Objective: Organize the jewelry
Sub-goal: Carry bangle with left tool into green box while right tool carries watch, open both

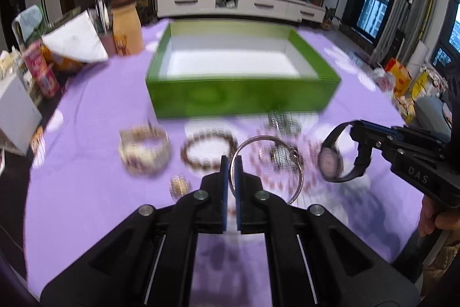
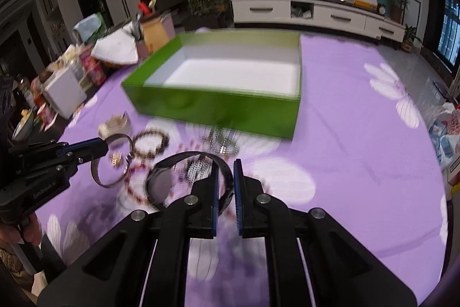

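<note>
**Both grippers hold jewelry above the purple surface**

The left gripper (image 1: 231,163) is clamped on the rim of a silver bangle (image 1: 267,167), which hangs clear of the surface (image 1: 86,192). The right gripper (image 2: 225,171) is closed on the black strap of a wristwatch (image 2: 172,177), also lifted. On the cloth below lie a beaded bracelet (image 1: 208,150), a pearl cuff (image 1: 145,153) and blurred chains. The open green box (image 1: 241,94) sits just behind them, its white inside bare.

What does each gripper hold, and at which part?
Left gripper: silver bangle, by its rim. Right gripper: black watch, by its strap.
</note>
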A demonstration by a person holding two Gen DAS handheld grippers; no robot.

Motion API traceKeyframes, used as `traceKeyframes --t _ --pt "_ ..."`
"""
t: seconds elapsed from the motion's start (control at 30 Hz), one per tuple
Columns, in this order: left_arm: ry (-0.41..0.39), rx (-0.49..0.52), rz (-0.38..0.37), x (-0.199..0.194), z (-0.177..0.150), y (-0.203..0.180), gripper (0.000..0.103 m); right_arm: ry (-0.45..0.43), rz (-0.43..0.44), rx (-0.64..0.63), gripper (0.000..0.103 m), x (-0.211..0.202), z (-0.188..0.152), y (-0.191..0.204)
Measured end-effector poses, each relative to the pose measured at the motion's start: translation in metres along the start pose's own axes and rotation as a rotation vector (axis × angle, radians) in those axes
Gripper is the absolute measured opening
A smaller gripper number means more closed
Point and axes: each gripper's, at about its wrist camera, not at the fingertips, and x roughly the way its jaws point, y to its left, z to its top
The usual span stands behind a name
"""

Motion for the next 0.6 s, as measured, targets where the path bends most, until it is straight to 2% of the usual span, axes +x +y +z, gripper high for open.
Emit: traceKeyframes --t 0.27,0.4,0.6 --pt "-0.068 -0.007 0.054 0.016 0.061 0.011 0.003 -0.099 -0.023 0.004 0.009 0.007 0.054 -0.012" --pt "-0.058 -0.010 0.080 0.041 0.088 0.016 0.003 -0.110 -0.047 0.010 0.009 0.024 0.077 -0.017" --pt "-0.012 -0.005 0.115 0.084 0.108 0.024 0.003 -0.075 -0.068 0.023 0.009 0.065 0.099 -0.023"
